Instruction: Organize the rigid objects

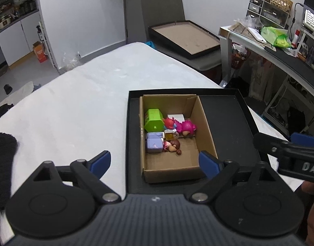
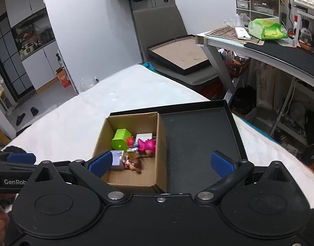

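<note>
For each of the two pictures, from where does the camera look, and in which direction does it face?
Left wrist: sits on the left gripper, looks forward and down at the cardboard box of toys inside the black tray; its open jaws show, and the right gripper enters at the right edge.
Right wrist: sits on the right gripper, looks forward and down at the tray; its open jaws show, and the left gripper enters at the left edge.
Shared: box, tray, white bed, chair, desk.
</note>
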